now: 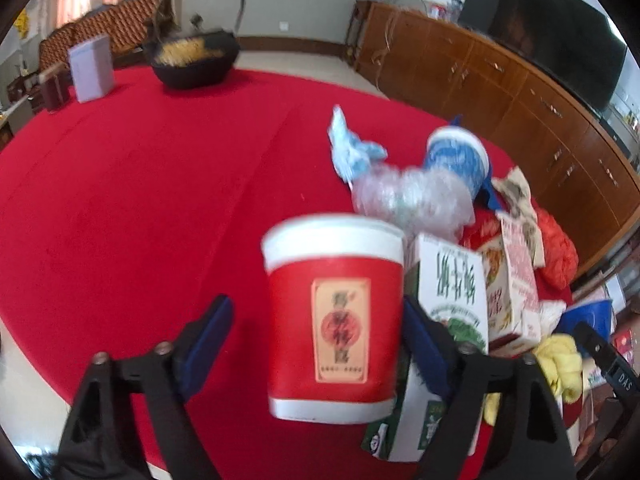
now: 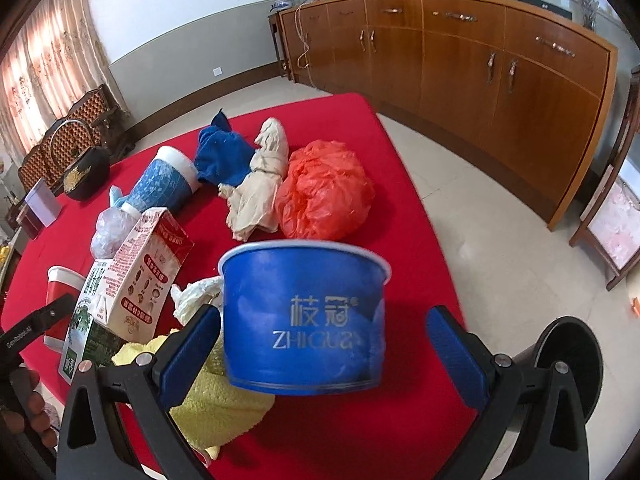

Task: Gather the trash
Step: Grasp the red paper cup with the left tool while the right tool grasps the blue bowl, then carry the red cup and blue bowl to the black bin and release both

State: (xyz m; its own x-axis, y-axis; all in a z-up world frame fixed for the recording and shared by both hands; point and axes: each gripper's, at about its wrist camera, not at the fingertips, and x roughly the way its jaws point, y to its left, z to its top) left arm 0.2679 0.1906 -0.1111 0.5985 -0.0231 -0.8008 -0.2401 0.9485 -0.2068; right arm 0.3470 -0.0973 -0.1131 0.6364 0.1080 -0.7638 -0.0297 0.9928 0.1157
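A round red tabletop (image 1: pixel 140 200) carries a heap of rubbish gathered near one edge. The left gripper (image 1: pixel 316 344) has its fingers spread around a red paper cup (image 1: pixel 336 320); the right-hand pad looks to touch the cup's side, the left-hand pad stands apart from it, so no pinch yet. The right gripper (image 2: pixel 320 344) has its fingers spread around a blue paper bowl (image 2: pixel 304 316), one pad about touching, the other apart.

Collecting seems barely begun: no bin or bag for the trash is in view. Still lying in the heap are a blue patterned cup (image 2: pixel 164 180) on its side, a blue cloth (image 2: pixel 220 160), a beige crumpled bag (image 2: pixel 260 176), an orange plastic bag (image 2: pixel 324 192), a red-and-white carton (image 2: pixel 144 276), a green-and-white carton (image 1: pixel 452 284), clear crumpled plastic (image 1: pixel 412 196) and a yellow cloth (image 2: pixel 216 400).

The tabletop's edge runs just beside the bowl, with open floor beyond. Left of the red cup, the cloth is wide and bare as far as a black kettle (image 1: pixel 192 56)
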